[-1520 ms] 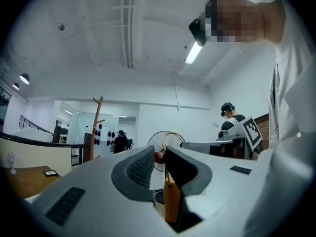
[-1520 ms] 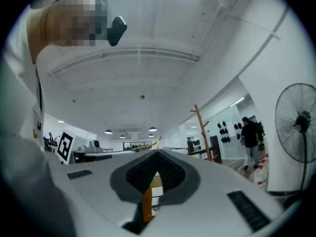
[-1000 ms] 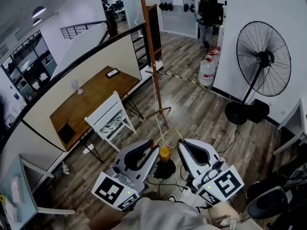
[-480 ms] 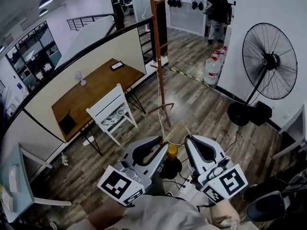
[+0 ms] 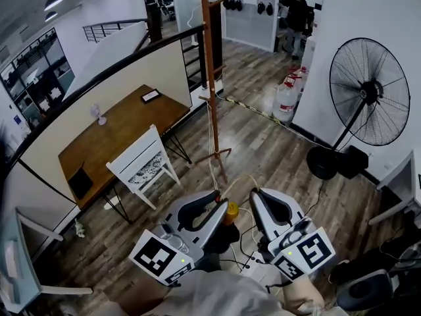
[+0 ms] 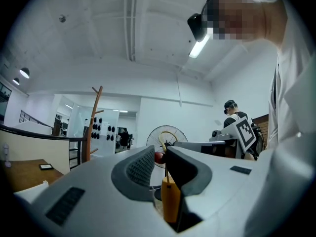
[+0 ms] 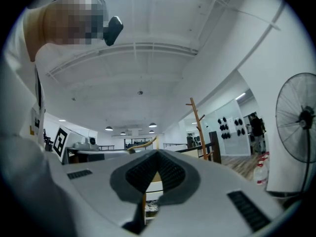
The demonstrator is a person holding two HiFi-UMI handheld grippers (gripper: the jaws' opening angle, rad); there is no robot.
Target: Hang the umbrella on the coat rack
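The umbrella's orange handle [image 5: 230, 210] stands between my two grippers, its thin yellow hook [image 5: 241, 177] curving up over it. My left gripper [image 5: 215, 205] is shut on it; in the left gripper view the orange handle [image 6: 170, 201] sits in the jaws under a red knob [image 6: 159, 157]. My right gripper [image 5: 253, 199] is shut at the hook's end, and a thin yellow rod [image 7: 144, 204] shows behind its closed tips. The wooden coat rack [image 5: 210, 84] stands about a metre ahead, with pegs on its pole. The umbrella's canopy is hidden.
A big standing fan [image 5: 365, 101] is at the right, water bottles [image 5: 284, 101] behind. A wooden table [image 5: 112, 133] and white chair [image 5: 141, 160] stand left of the rack. Cables [image 5: 247, 242] lie on the floor. A person [image 5: 293, 12] stands far back.
The view has shifted a little, so the rack and the furniture sit slightly further left. Both grippers stay shut around the handle, close together as before.
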